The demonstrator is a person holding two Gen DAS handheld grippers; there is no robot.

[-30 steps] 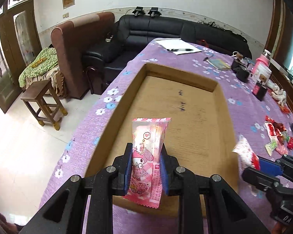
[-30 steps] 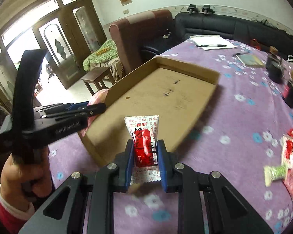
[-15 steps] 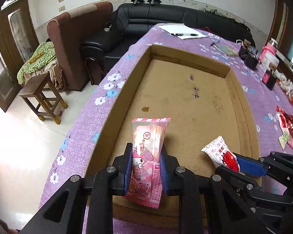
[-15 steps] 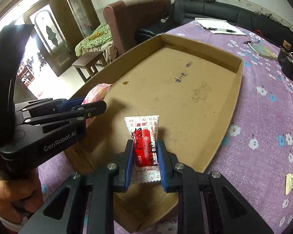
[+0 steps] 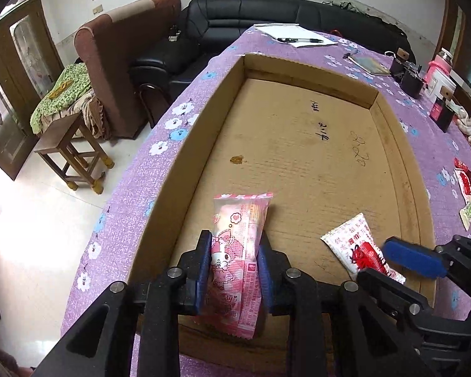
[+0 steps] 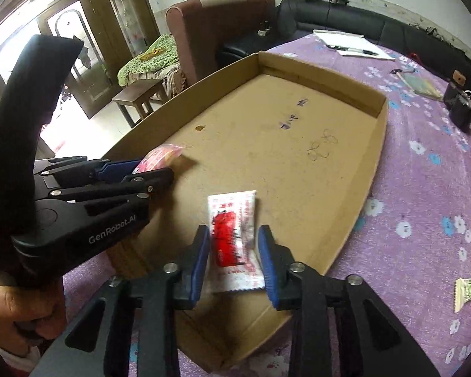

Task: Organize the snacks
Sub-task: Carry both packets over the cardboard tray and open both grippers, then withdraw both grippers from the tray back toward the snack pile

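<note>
Both jaws opening: let the left gripper [image 5: 234,270] release the pink packet [image 5: 238,251], pads still brushing it, and the right gripper [image 6: 234,260], already clear, drop the red-and-white packet [image 6: 234,238] flat on the near floor of the cardboard tray [image 6: 370,169], then lift straight off.

Background stuff: a black leather sofa [image 5: 267,9] sits way out ahead of the tool, with a brown armchair [image 5: 122,62] off to its left. A wooden stool [image 5: 69,154] stands on the white floor further left. White papers with a pen [image 5: 295,36] lie at the far end of the purple-flowered bench [image 5: 147,169].
</note>
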